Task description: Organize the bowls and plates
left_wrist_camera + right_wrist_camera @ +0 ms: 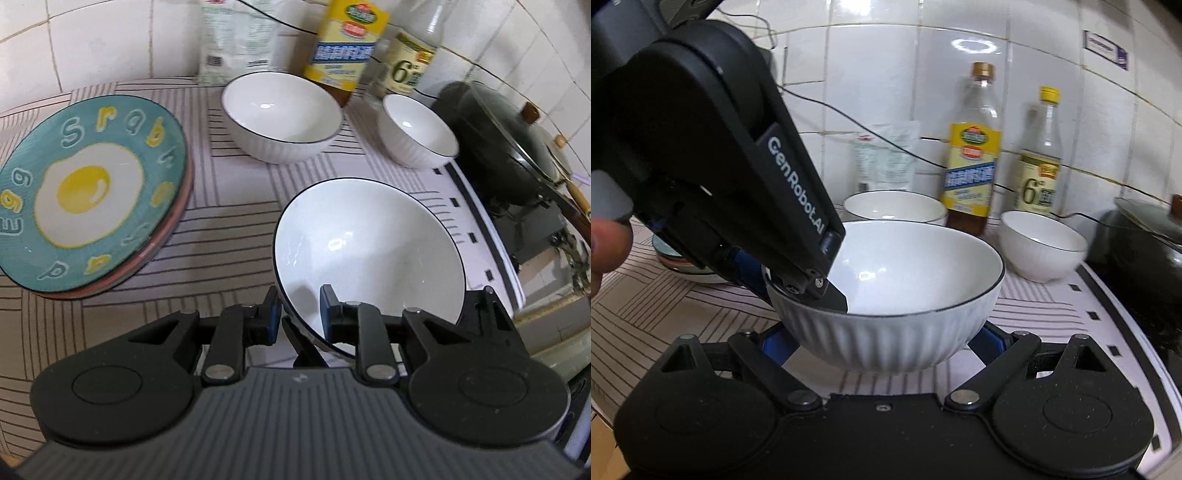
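Left jaws pinching rim of white bowl [373, 240], one inside, one outside. Right jaws spread wide, flanking same bowl's base.

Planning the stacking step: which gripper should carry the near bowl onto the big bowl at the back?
Left. The left gripper is clamped on the near bowl rim; the big bowl sits straight ahead. The right gripper is open, merely straddling the base.

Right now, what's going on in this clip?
A person is sorting dishes on a kitchen counter. The left gripper is clamped on the rim of a large white bowl, one finger inside and one outside. The right gripper sits open around that bowl's base. Two more white bowls wait behind, and the egg-pattern plate stack sits to the left.
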Tool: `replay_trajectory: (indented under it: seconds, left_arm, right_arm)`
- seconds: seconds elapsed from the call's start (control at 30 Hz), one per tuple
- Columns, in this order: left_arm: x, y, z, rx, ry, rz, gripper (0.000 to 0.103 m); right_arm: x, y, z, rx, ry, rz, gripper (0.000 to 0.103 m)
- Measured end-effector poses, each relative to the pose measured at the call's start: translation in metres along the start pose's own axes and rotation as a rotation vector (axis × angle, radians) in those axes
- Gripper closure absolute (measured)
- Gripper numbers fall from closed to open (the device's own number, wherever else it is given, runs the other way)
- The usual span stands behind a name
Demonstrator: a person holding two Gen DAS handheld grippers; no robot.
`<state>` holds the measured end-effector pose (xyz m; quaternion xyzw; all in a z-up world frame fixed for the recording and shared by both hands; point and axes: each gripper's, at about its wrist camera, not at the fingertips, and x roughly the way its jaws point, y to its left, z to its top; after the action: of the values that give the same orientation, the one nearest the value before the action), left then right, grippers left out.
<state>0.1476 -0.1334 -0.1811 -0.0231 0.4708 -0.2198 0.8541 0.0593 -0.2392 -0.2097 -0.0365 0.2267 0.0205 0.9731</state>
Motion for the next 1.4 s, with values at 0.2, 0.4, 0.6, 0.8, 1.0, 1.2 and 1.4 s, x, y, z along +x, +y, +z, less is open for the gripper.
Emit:
replay_trajectory:
  seconds: [0.2, 0.4, 0.6, 0.8, 1.0, 1.2, 1.4]
  left_arm:
    - [0.011, 0.008, 0.006, -0.013, 0.001, 0.067, 0.082]
    - [0.024, 0.016, 0.008, -0.039, 0.029, 0.087, 0.082]
    - [0.031, 0.021, 0.005, -0.060, 0.063, 0.052, 0.083]
    - [0.024, 0.027, 0.004, -0.082, 0.082, 0.010, 0.080]
    - [-0.005, 0.030, 0.015, -0.054, 0.052, -0.016, 0.079]
    - [-0.032, 0.044, 0.034, -0.035, -0.009, -0.032, 0.075]
    - [-0.040, 0.057, 0.060, 0.015, -0.058, -0.020, 0.072]
  right_arm:
    - [0.024, 0.002, 0.004, -0.018, 0.012, 0.060, 0.006]
    - [0.044, 0.000, 0.006, -0.002, 0.074, 0.108, 0.006]
    - [0.049, 0.001, 0.001, 0.014, 0.142, 0.112, 0.006]
    - [0.020, 0.001, -0.005, 0.053, 0.146, 0.053, 0.006]
    - [-0.025, -0.009, 0.002, 0.131, 0.114, 0.008, 0.006]
    - [-0.057, -0.032, 0.024, 0.298, 0.046, 0.056, 0.006]
    - [-0.051, -0.041, 0.047, 0.347, 0.039, 0.112, 0.014]
